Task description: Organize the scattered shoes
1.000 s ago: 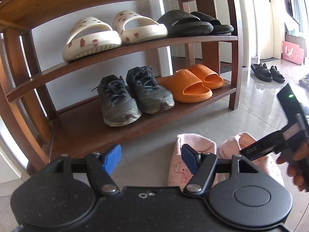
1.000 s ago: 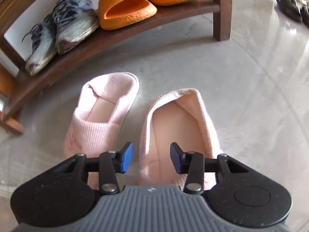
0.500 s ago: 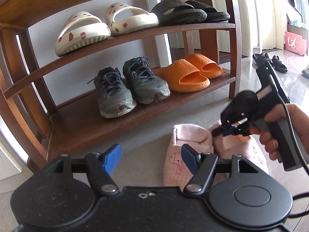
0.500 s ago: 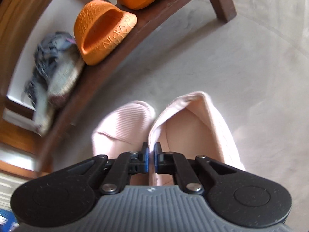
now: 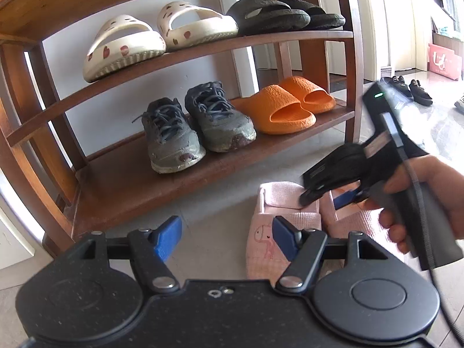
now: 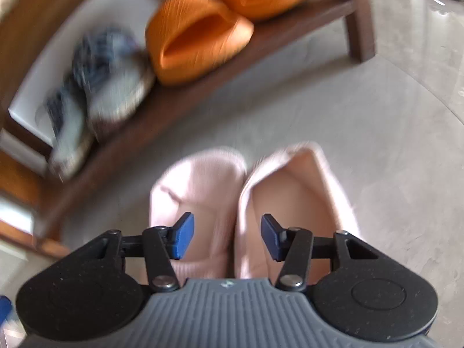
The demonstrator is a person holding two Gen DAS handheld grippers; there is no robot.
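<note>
Two pink knit slippers lie side by side on the floor in front of the wooden shoe rack (image 5: 121, 182), toes toward me in the left wrist view. The left slipper (image 5: 278, 223) (image 6: 200, 185) bears a small cartoon animal; the right slipper (image 5: 356, 220) (image 6: 293, 191) touches it. My right gripper (image 6: 227, 239) (image 5: 326, 197) is open just above their heel ends, its jaws astride the two touching inner edges and holding nothing. My left gripper (image 5: 226, 237) hangs open and empty over the floor, left of the slippers.
The rack's lower shelf holds grey sneakers (image 5: 171, 136) and orange slides (image 5: 278, 113), with bare wood at its left. Cream slides (image 5: 124, 46) and black slides (image 5: 269, 14) fill the upper shelf. Black shoes (image 5: 406, 87) and a pink bag (image 5: 443, 61) lie far right.
My right gripper shut on the right slipper's inner edge half a second ago and has now opened. The slippers lie closer together than a second ago. The left gripper stayed open.
</note>
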